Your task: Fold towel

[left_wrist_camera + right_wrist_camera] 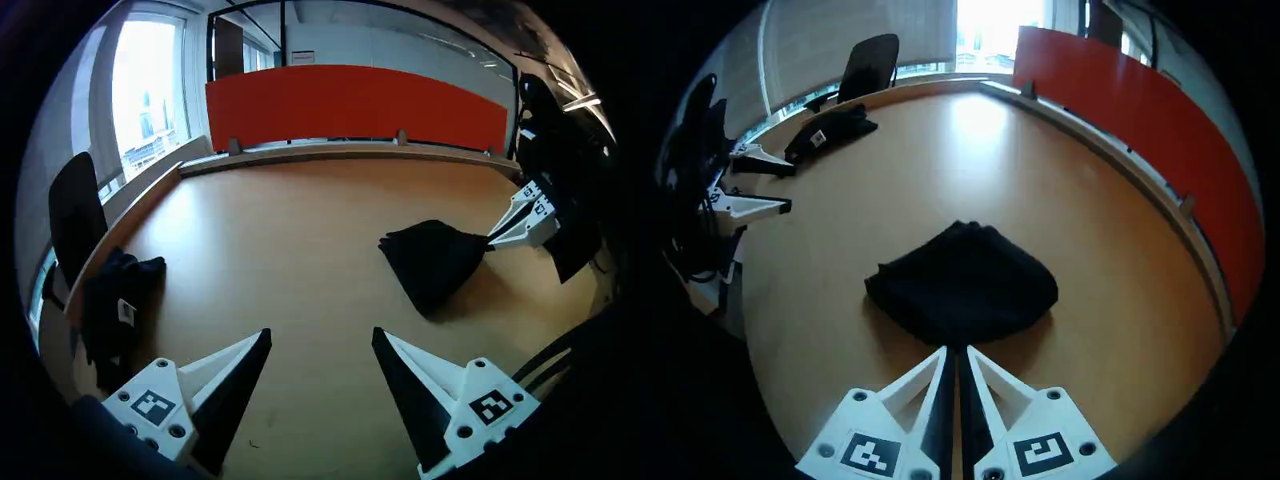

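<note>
Black towel (964, 280) between right gripper (958, 350) fingers; white-tagged bundle (840, 124) apart

Left gripper (320, 352): fingers wide apart, above worktop (304, 240)
Towel (432, 260): black, bunched on worktop, right corner pinched by right gripper (490, 240)
Left edge: dark cloth heap (120, 304)
Far edge: orange partition (352, 104)

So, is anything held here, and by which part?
The right tongs pinch the black towel at its near edge; the left tongs are open, empty.
</note>
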The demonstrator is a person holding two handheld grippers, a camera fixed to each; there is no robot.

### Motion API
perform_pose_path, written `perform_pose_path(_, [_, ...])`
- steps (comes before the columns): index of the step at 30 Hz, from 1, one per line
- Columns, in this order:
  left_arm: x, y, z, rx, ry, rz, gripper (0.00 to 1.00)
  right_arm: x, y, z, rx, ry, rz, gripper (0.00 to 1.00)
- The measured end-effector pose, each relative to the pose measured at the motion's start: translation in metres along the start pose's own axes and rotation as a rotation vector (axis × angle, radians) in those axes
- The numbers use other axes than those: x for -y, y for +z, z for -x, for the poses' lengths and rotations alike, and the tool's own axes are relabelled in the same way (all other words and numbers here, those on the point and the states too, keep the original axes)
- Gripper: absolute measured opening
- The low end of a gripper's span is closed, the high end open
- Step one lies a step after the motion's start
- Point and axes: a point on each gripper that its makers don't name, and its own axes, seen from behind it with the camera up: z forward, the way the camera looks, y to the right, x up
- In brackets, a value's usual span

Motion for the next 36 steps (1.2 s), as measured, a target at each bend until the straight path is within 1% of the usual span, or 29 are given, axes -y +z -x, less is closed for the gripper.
perform_pose_path(7, [0.001, 0.0, -0.01, -0.015, 0.005, 0.005, 0.93, -0.011, -0.017, -0.049, -0.066, -0.041, 0.005, 0.02])
perform_pose_path(11, [0.002, -0.002, -0.018, -0.028, 0.016, 0.004, 0.93, -0.019, -0.03, -0.073, -0.095, -0.081, 0.021, 0.02])
perform_pose_path(18, [0.004, -0.005, -0.025, -0.041, 0.02, 0.004, 0.93, -0.035, -0.054, -0.103, -0.122, -0.157, 0.056, 0.02])
perform_pose_path(24, [0.002, -0.006, -0.029, -0.052, 0.021, 0.007, 0.93, -0.051, -0.071, -0.112, -0.123, -0.183, 0.086, 0.02])
perform_pose_path(32, [-0.004, -0.006, -0.032, -0.058, 0.021, 0.018, 0.93, -0.069, -0.09, -0.109, -0.111, -0.203, 0.113, 0.02])
perform_pose_path(36, [-0.005, -0.006, -0.033, -0.06, 0.024, 0.021, 0.93, -0.078, -0.098, -0.108, -0.111, -0.2, 0.124, 0.02])
